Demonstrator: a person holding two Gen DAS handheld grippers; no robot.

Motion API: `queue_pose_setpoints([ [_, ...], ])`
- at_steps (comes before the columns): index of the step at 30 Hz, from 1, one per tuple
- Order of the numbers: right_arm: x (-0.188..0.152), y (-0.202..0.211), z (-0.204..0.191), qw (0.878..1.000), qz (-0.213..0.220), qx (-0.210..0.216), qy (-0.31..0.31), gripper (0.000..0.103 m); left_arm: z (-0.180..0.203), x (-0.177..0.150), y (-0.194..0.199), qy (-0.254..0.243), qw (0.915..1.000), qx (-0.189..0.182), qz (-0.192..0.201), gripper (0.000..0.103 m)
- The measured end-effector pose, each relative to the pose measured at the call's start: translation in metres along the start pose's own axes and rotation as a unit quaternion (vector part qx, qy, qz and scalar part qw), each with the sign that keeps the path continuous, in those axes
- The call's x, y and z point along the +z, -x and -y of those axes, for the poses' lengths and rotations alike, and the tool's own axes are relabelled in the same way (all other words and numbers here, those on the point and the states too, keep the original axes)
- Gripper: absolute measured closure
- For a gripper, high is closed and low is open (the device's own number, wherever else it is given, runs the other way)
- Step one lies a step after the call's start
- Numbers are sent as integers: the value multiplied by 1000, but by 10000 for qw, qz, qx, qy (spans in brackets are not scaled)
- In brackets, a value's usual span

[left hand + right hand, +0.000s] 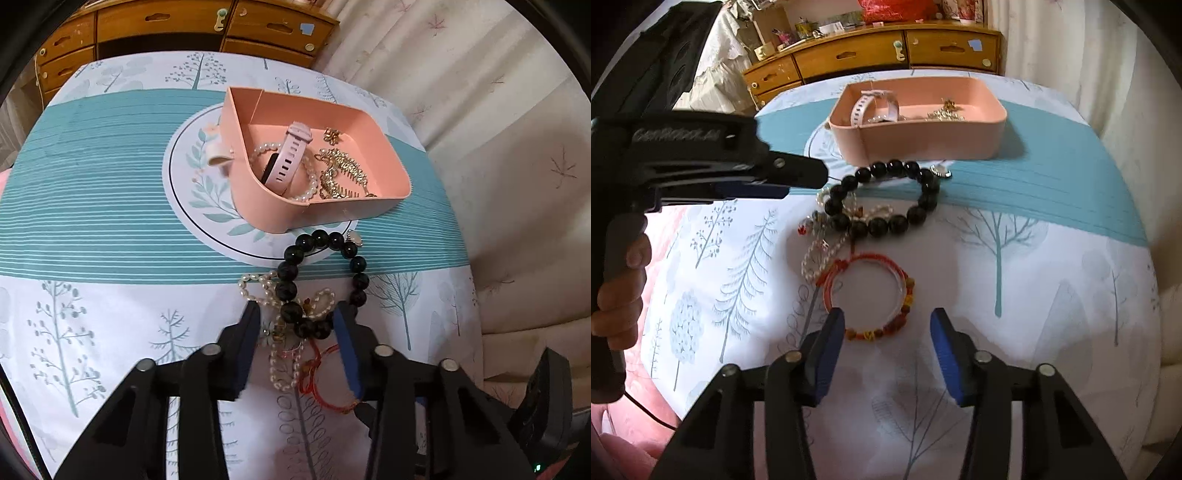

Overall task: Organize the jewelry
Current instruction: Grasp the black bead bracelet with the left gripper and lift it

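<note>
1. The left gripper (297, 317) is wide open; its pads stand on both sides of the black bead bracelet (320, 280) and hold nothing.
2. The right gripper (886, 325) is also wide open and empty, just beside the red string bracelet (870, 295).
3. A pearl strand (266, 291) lies tangled under the black bead bracelet.
4. The pink tray (373, 162), just behind that bracelet, holds a pink watch (290, 155) and gold pieces (341, 170).
5. The left gripper body carries white writing, too blurred to read.
6. The worktop (92, 206) has a tree-print cloth; a wooden dresser (871, 51) stands behind the tray.
</note>
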State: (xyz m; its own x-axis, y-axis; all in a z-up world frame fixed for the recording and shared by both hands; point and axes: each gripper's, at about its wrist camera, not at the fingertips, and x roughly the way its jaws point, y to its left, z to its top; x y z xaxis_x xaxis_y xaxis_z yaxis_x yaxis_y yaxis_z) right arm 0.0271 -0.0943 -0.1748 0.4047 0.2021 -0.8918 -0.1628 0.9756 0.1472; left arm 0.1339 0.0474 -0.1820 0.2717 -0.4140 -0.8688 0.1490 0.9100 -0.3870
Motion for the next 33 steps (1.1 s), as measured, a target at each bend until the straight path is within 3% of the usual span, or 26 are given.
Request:
queue_pose_setpoints([
  [5,3,-7,5,9999,-51,-72,-86,76,3,2,-14,39,9999,91,-76,74],
  [10,5,-12,10,9999,-78,-37,-126,79,9,4,-25,-58,9994,288,-207,75],
  [13,6,-15,8,9998,-116,-131,19,82,11,4,-30,-57,9991,342,-261,83],
  [16,8,-16,8,9998,-111,-152,100,89,12,4,-36,-88,9987,405,-294,84],
  [19,10,-16,12,9999,-118,-70,44,90,12,5,-41,-42,9983,477,-331,88],
  [33,22,-5,20,10000,16,-37,41,93,12,3,-23,-98,9996,245,-77,90],
])
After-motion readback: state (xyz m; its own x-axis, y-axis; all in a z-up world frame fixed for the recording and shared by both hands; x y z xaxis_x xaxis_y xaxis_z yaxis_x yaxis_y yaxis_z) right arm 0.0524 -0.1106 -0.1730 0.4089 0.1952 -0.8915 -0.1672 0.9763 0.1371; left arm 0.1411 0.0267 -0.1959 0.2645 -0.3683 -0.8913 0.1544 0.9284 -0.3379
